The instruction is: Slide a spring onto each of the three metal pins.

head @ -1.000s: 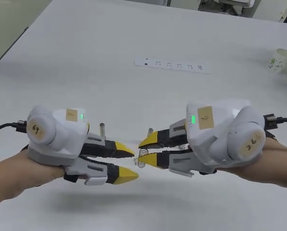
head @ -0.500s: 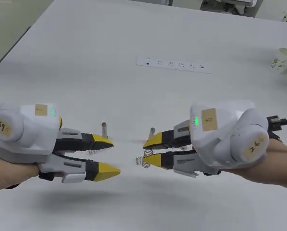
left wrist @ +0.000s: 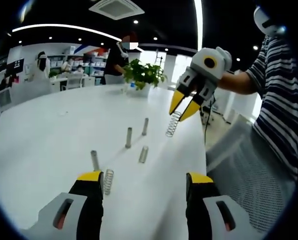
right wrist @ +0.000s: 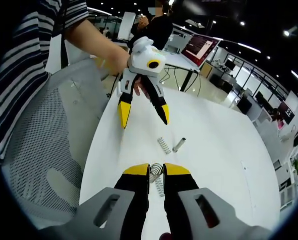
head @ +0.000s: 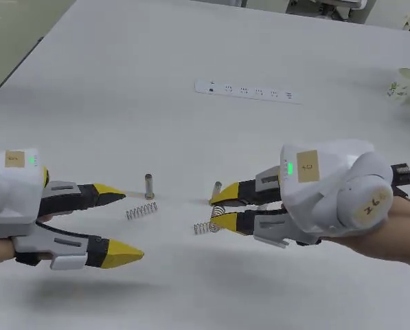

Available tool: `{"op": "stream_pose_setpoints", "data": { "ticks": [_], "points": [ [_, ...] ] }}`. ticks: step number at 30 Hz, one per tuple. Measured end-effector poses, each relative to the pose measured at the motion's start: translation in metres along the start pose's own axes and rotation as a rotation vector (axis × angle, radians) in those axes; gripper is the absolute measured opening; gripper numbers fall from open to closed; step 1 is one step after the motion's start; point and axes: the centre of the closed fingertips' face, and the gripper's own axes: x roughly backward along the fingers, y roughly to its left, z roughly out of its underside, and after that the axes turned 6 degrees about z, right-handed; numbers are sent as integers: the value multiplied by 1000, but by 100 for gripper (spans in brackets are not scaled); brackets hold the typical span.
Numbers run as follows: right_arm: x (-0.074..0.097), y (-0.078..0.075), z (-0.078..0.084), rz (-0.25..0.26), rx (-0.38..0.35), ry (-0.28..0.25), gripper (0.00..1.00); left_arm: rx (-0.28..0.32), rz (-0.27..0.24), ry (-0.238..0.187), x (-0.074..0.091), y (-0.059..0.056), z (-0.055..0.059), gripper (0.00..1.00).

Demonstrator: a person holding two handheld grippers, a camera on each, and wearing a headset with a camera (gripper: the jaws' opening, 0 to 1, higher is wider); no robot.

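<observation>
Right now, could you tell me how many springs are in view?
2. A loose spring lies beside a pin; a held spring is in the right gripper's jaws. Others may be hidden.

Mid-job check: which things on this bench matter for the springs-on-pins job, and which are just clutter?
Job: held spring in the right gripper; loose spring by the open left gripper; metal pins.
Lying about: power strip; paper cup.
</observation>
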Motion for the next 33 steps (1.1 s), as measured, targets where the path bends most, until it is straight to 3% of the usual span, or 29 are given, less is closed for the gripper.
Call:
{"op": "stream_pose_setpoints", "data": {
  "ticks": [13, 24, 33],
  "points": [
    [2, -2, 10, -3, -38, 29, 7, 42, -55, -18, 8, 10, 7, 97],
    [9, -7, 24, 20, -63, 46, 7, 53, -82, -28, 17, 16, 8, 98],
    [23, -30, 50, 86, -105, 88, 7, 60, -91, -28, 18, 16, 11, 98]
  ]
}}
